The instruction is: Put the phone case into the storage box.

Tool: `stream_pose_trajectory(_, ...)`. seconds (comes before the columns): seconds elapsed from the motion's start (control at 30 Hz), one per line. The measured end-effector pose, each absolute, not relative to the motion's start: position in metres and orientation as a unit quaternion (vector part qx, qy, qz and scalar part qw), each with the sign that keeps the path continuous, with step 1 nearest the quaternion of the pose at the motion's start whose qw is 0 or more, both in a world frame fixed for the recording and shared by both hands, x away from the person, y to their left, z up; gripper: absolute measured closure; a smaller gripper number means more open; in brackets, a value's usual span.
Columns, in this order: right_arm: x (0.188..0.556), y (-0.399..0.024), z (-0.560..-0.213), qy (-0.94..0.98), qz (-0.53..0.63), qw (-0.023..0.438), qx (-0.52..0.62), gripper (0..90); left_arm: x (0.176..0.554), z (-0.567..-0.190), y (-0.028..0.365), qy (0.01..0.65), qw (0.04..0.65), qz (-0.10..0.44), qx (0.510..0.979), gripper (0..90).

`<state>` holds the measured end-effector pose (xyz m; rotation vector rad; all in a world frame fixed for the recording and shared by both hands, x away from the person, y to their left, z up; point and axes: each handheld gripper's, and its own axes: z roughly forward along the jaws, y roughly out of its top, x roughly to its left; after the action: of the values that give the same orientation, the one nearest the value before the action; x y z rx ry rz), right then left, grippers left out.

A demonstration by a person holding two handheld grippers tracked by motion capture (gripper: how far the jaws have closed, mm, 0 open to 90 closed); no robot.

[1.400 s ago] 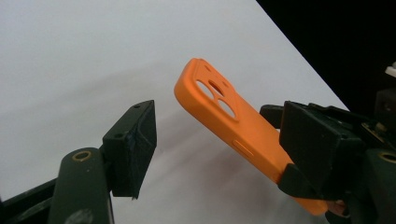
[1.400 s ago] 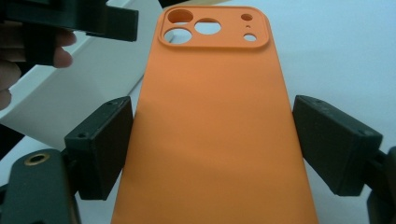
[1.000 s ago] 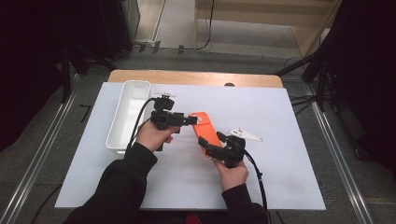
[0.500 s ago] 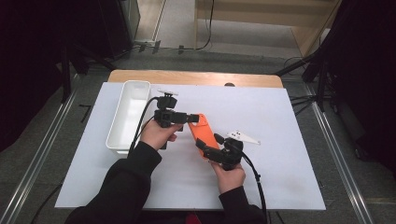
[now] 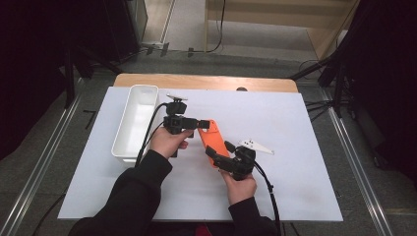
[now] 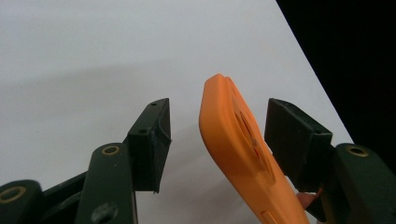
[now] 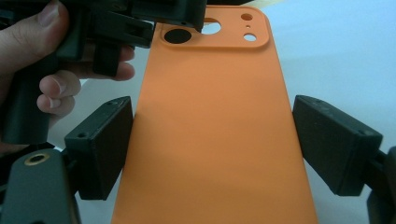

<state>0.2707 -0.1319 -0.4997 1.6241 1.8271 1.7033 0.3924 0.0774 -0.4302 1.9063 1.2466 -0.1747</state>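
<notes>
Between both jaw pairs, orange phone case [image 7: 210,121]: light, flexible, slick; right gripper [image 7: 212,149] clamps its long edges, left gripper [image 6: 217,135], closing, not yet pinching camera end.

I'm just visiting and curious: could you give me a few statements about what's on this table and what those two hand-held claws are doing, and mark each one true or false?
1. The orange phone case is between the jaws of both grippers. True.
2. The white tray lies to the right of the case in the high view. False: it lies to the left, beside the left gripper.
3. The left gripper's jaws have just been closing around the case's camera end. True.
4. The case lies inside the tray. False: it is outside the tray, over the white mat.
5. The right gripper holds a blue case. False: the case is orange.
</notes>
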Motion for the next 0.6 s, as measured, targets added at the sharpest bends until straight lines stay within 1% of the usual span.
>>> stream_pose_trajectory(0.2,0.2702,-0.132,-0.4989,0.608,0.574,0.086,0.543,14.2,0.3914,-0.4307,0.0765,0.497,0.42,-0.079,0.755,46.3)
stream_pose_trajectory(0.23,0.2704,-0.132,-0.4988,0.607,0.574,0.086,0.543,14.2,0.3912,-0.4307,0.0761,0.496,0.421,-0.08,0.755,48.5)
stream_pose_trajectory(0.33,0.2707,-0.1321,-0.4991,0.606,0.574,0.088,0.543,14.2,0.3906,-0.4308,0.0753,0.495,0.424,-0.081,0.754,49.9)
stream_pose_trajectory(0.47,0.2712,-0.131,-0.5,0.607,0.573,0.088,0.544,14.2,0.3906,-0.4316,0.0745,0.499,0.426,-0.083,0.75,55.7)
stream_pose_trajectory(0.6,0.2714,-0.1287,-0.5012,0.608,0.571,0.086,0.546,14.2,0.391,-0.4328,0.0743,0.501,0.425,-0.085,0.749,57.4)
